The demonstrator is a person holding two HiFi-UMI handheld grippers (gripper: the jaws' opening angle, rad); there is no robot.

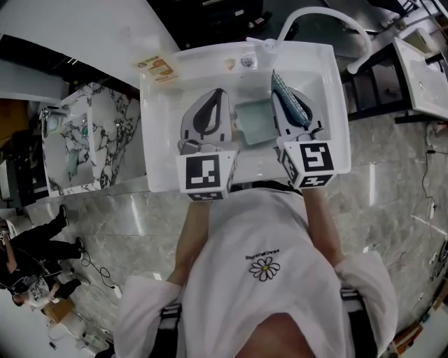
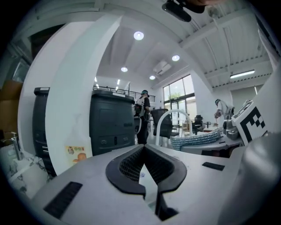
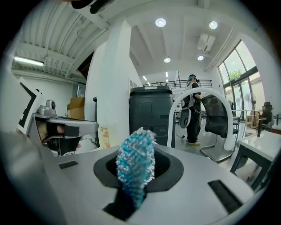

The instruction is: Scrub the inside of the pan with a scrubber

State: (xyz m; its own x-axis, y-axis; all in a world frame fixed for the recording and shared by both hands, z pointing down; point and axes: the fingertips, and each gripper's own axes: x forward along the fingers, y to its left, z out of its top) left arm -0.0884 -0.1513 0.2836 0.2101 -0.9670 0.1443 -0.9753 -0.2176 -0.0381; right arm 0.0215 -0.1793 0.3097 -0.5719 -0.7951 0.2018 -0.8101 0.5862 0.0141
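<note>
Scrubber [image 3: 134,154]: blue-and-white knitted mesh, clamped at its lower end in the right gripper [image 3: 139,163]; the free end touched nothing.
Scrubber axis: long axis ran along the jaws, the free end pointing out past the fingertips towards the room; in the head view it lay lengthwise on the gripper, slanting towards the far rim of the sink [image 1: 157,126].
Pan [image 1: 253,120]: pale, squarish, on the sink floor between the two grippers as seen from the head view.
Left gripper [image 2: 144,148]: jaws clenched tip to tip, with nothing between them, beside the pan in the head view.
Hard to make out: the pan showed only from the head view, with both side edges covered by the grippers and its inside too dim to read. The print on the small orange label [image 1: 157,68] by the sink was illegible.
Cut off: the person's arms were hidden behind the marker cubes, and the white arched faucet [image 1: 329,17] ran behind the sink's far rim.
Surface: white sink on a white counter, over glossy grey marbled floor [image 1: 392,210].
Room: white ceiling with round lights, tall windows, a dark cabinet [image 2: 112,118], and a person standing [image 3: 193,110] beyond it.
</note>
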